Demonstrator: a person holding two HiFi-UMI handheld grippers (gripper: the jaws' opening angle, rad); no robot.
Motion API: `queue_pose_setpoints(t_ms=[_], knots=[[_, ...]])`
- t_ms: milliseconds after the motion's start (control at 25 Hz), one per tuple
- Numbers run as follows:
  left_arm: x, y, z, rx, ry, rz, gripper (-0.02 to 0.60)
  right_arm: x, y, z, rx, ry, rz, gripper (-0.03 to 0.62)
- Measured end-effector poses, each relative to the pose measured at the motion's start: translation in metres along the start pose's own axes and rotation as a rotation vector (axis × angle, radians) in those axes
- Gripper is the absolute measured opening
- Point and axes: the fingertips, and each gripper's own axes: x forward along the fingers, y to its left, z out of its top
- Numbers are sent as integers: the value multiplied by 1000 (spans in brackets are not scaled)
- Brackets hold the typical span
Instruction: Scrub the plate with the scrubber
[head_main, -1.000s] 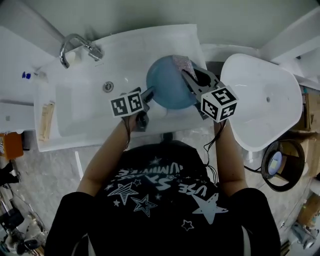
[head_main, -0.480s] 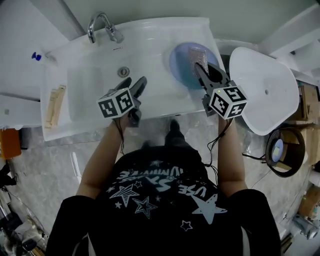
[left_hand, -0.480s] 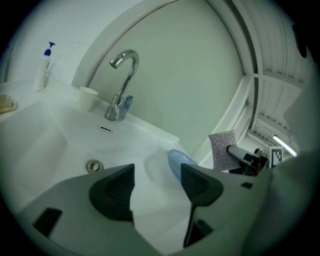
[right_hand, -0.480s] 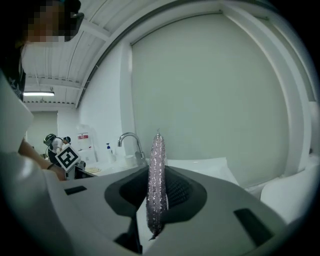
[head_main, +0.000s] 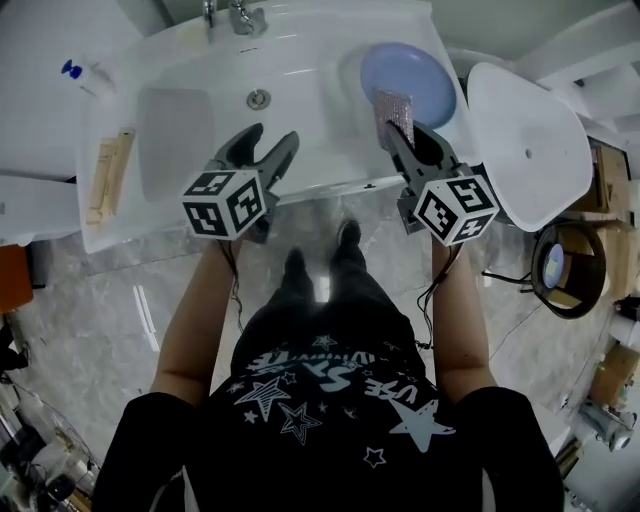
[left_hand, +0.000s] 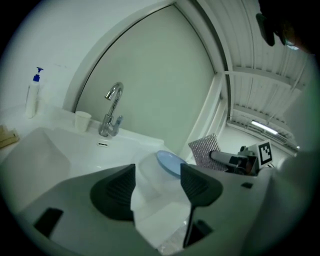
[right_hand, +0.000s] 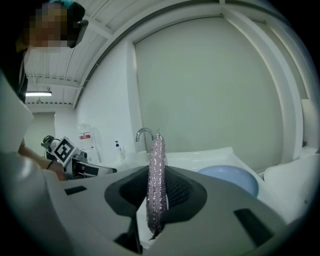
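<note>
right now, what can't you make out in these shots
- Faucet: head view, spout cut off by the top edge.
- Blue plate: right gripper view, near rim hidden behind the right gripper's body.
- Scrubber: right gripper view, seen edge on, so its face is out of sight.
- Pump bottle: left gripper view, label too small to read.

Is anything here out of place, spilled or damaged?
Nothing stands out. The plate rests on the sink's right side, the right tool grips the scrubber, and the left tool is open and empty.
</note>
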Motion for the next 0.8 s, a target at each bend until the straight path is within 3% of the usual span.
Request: queue_pose_setpoints(t_ms=[280,440,560,800], knots=[[-36,-15,-15,53,-31,36,280,-15,38,-27,12,49,81,80],[-60,-34,-42,0,-38,57,275,-38,39,-48,81,44,100,80],[-76,-58,-67,-56,-37,73,275,-67,37,-59,108,24,118,80],[-107,-127,-107,-26,-40,121,229,-145,28,-71,118,-11,119,80]])
